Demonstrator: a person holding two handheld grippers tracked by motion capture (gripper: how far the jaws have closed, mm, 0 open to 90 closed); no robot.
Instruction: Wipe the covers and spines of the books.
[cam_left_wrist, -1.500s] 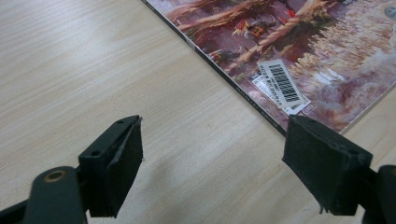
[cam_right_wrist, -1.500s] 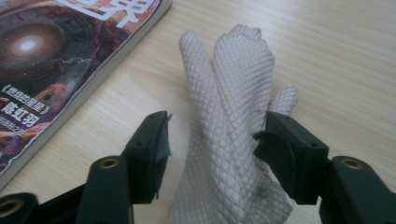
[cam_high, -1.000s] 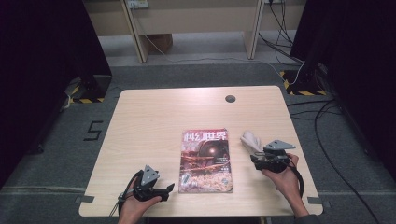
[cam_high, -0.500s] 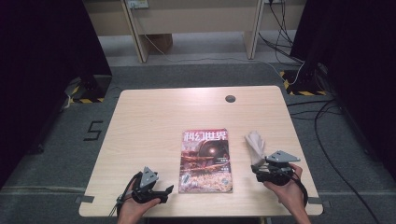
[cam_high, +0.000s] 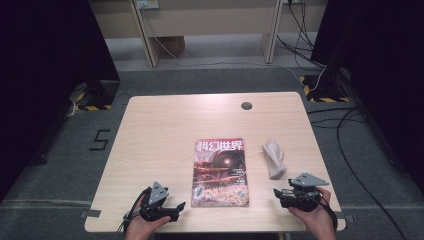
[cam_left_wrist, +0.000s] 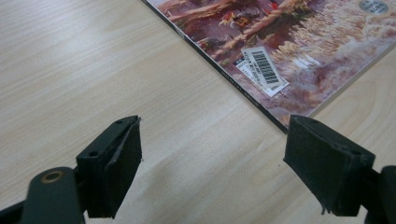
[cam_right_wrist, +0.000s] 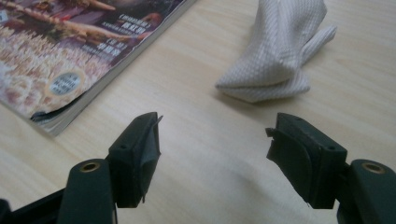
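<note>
Both grippers (cam_high: 181, 206) (cam_high: 276, 192) empty with jaws apart, right just opened; cloth (cam_high: 274, 158) lies near table's (cam_high: 165, 125) right edge beside magazine (cam_high: 220, 172): we judge it light, limp, best pinched at its near folded end.

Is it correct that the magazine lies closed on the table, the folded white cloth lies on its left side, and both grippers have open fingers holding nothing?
Not fully. The folded white cloth lies on the right side of the magazine, not the left; the high view shows this. The rest holds: the magazine is closed on the table, and the left gripper and right gripper are open and hold nothing.
</note>
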